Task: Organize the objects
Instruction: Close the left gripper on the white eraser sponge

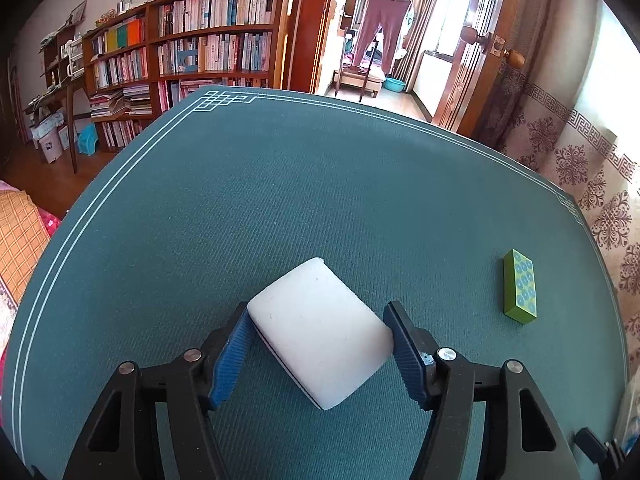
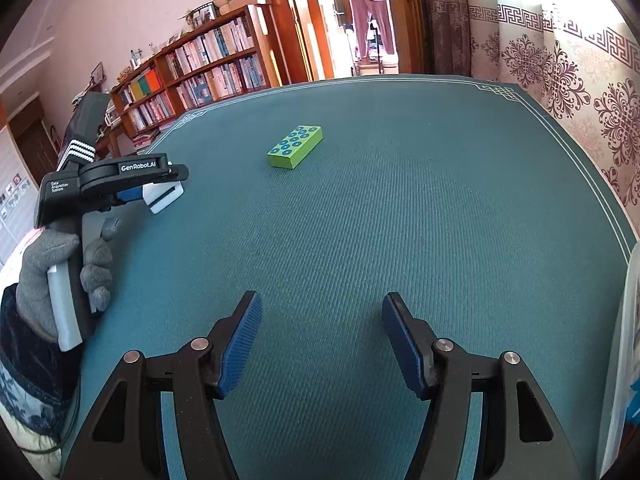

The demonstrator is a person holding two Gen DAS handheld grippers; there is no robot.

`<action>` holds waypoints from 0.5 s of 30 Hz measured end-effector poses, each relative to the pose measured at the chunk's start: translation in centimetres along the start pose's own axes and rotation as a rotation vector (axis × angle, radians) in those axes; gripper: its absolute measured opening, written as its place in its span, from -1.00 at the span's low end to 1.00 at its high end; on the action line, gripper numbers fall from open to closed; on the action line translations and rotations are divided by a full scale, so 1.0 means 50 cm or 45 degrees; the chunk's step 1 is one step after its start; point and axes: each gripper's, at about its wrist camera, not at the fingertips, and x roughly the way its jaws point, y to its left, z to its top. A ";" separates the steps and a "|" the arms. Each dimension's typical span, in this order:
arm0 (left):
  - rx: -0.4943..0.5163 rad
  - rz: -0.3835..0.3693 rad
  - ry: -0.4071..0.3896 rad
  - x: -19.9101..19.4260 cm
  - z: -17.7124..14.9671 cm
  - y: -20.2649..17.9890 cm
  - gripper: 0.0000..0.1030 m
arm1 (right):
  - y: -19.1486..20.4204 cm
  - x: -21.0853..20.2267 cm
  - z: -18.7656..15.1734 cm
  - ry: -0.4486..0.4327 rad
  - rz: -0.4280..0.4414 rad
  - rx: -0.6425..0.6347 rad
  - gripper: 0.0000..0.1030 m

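A white sponge block (image 1: 320, 332) with a thin dark stripe along one side lies skewed between the blue pads (image 1: 230, 354) of my left gripper (image 1: 320, 326), and both pads press on its sides. In the right wrist view the left gripper (image 2: 168, 188) is at the left, the white block (image 2: 164, 200) sticking out of its fingers. A green block (image 2: 295, 147) with blue circles on top lies flat on the teal table mat (image 2: 400, 220), far ahead of my right gripper (image 2: 322, 320). That gripper stands open with nothing between its fingers. The green block (image 1: 520, 286) sits to the right of the left gripper.
A grey-gloved hand (image 2: 60, 264) holds the left gripper's handle at the table's left edge. Bookshelves (image 1: 200, 48) stand beyond the far edge and a patterned curtain (image 2: 560, 68) hangs on the right. A pale object (image 2: 624, 340) borders the mat's right edge.
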 end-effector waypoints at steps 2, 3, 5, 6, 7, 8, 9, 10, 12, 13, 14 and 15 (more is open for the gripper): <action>-0.002 -0.001 -0.008 -0.005 -0.001 -0.001 0.29 | 0.008 0.016 0.015 0.004 0.003 -0.008 0.24; -0.004 -0.002 -0.013 -0.008 -0.001 0.000 0.29 | 0.012 0.024 0.024 0.005 0.002 -0.012 0.24; -0.008 -0.006 -0.024 -0.012 0.000 0.000 0.29 | 0.019 0.041 0.043 0.006 0.008 -0.013 0.24; -0.007 -0.005 -0.032 -0.015 0.000 0.000 0.29 | 0.021 0.049 0.053 0.005 0.010 -0.011 0.24; -0.005 -0.001 -0.040 -0.018 0.000 -0.001 0.29 | 0.023 0.057 0.064 0.002 0.010 -0.009 0.25; -0.004 0.002 -0.045 -0.019 0.000 -0.003 0.29 | 0.025 0.066 0.075 0.000 0.009 -0.007 0.25; -0.002 0.004 -0.049 -0.020 -0.001 -0.003 0.29 | 0.029 0.075 0.086 -0.003 0.010 -0.005 0.24; -0.001 0.004 -0.051 -0.021 -0.001 -0.004 0.29 | 0.032 0.083 0.095 -0.005 0.012 -0.003 0.25; 0.002 0.011 -0.053 -0.019 0.001 -0.006 0.29 | 0.039 0.100 0.115 -0.006 0.011 -0.001 0.24; 0.004 0.014 -0.056 -0.020 0.000 -0.007 0.29 | 0.041 0.108 0.124 -0.006 0.014 0.000 0.24; 0.006 0.018 -0.058 -0.020 0.000 -0.008 0.29 | 0.044 0.117 0.134 -0.003 0.021 0.003 0.24; 0.006 0.021 -0.060 -0.020 0.000 -0.009 0.29 | 0.047 0.126 0.144 -0.001 0.023 0.007 0.24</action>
